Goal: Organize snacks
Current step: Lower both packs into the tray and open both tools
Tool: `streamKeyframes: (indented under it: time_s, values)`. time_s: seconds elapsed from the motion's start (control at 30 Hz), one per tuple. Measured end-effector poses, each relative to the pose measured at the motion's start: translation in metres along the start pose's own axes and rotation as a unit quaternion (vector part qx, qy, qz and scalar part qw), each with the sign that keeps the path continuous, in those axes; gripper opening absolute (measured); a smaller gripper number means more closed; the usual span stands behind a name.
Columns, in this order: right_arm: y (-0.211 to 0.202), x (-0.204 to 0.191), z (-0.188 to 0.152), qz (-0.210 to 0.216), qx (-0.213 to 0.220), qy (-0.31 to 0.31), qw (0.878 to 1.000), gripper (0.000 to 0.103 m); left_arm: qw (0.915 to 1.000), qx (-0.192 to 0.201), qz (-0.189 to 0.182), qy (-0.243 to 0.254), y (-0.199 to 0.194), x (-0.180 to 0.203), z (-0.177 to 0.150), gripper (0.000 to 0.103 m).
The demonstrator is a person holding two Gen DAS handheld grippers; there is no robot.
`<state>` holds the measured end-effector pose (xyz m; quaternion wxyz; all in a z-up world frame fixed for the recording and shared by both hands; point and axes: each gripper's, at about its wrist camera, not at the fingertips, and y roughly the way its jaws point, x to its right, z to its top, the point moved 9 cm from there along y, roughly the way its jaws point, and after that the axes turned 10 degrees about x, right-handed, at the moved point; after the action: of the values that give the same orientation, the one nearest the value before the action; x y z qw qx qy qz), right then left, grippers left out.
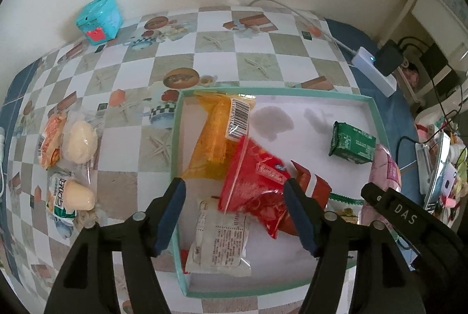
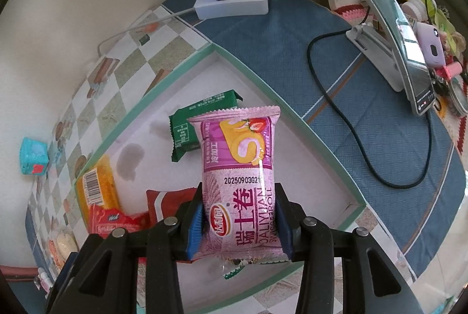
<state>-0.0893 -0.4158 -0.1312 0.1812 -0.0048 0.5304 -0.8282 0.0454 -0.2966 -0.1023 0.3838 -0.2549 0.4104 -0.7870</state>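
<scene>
The pink Swiss roll packet (image 2: 239,182) is pinched at its lower half by the narrow-set jaws of the right gripper (image 2: 238,221), held upright over the near part of the teal-rimmed tray (image 2: 187,66). It would best be lowered onto the bare white floor of the tray, beside the green packet (image 2: 201,123) that lies beyond it, and let go only once it rests flat (a drop from height could tip it onto the rim). The left gripper (image 1: 234,214) hangs over the tray's near left corner, jaws wide and empty, with the red packet (image 1: 254,185) and white packet (image 1: 219,246) beneath them. Both grippers are pointed steeply down. Beyond the red packet the orange packet (image 1: 210,138) lies against the tray's left wall. Two bun packets (image 1: 73,167) wait on the counter (image 1: 181,50), left of the tray.
</scene>
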Motion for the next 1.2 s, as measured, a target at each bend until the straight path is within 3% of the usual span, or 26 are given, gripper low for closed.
streamKeyframes:
  time_s: [0.13, 0.2, 0.27, 0.5, 0.6, 0.67, 1.03, 1.1, 1.13, 1.2]
  values:
    - [0.001, 0.001, 0.000, 0.002, -0.001, 0.001, 1.000, 0.048, 0.9999, 0.001, 0.002, -0.014, -0.005, -0.009, 0.002, 0.071]
    - [0.001, 0.002, 0.001, 0.002, -0.001, -0.001, 1.000, 0.054, 0.9996, 0.001, 0.008, -0.026, -0.007, -0.017, 0.003, 0.074]
    - [0.000, 0.001, 0.001, 0.007, 0.002, -0.004, 1.000, 0.068, 0.9991, 0.002, 0.015, -0.040, -0.008, -0.027, 0.003, 0.074]
    - [-0.004, -0.012, -0.001, 0.015, 0.009, -0.033, 0.999, 0.075, 0.9937, -0.010, 0.045, -0.102, -0.010, -0.072, -0.006, 0.074]
    - [-0.005, -0.018, -0.002, 0.022, 0.014, -0.042, 0.999, 0.079, 0.9884, -0.015, 0.066, -0.136, -0.012, -0.100, -0.012, 0.085]
    - [-0.007, -0.022, -0.002, 0.025, 0.019, -0.051, 0.998, 0.083, 0.9844, -0.015, 0.075, -0.158, -0.013, -0.116, -0.014, 0.085]
    - [-0.015, -0.045, -0.009, 0.038, 0.035, -0.087, 0.995, 0.086, 0.9627, -0.024, 0.109, -0.247, -0.021, -0.186, -0.029, 0.085]
    - [-0.016, -0.049, -0.011, 0.040, 0.038, -0.094, 0.994, 0.092, 0.9591, -0.023, 0.112, -0.259, -0.023, -0.195, -0.031, 0.085]
    - [-0.017, -0.052, -0.012, 0.042, 0.038, -0.098, 0.994, 0.100, 0.9567, -0.022, 0.113, -0.267, -0.025, -0.200, -0.032, 0.085]
    - [-0.019, -0.058, -0.014, 0.044, 0.041, -0.108, 0.992, 0.102, 0.9505, -0.018, 0.118, -0.287, -0.028, -0.210, -0.034, 0.085]
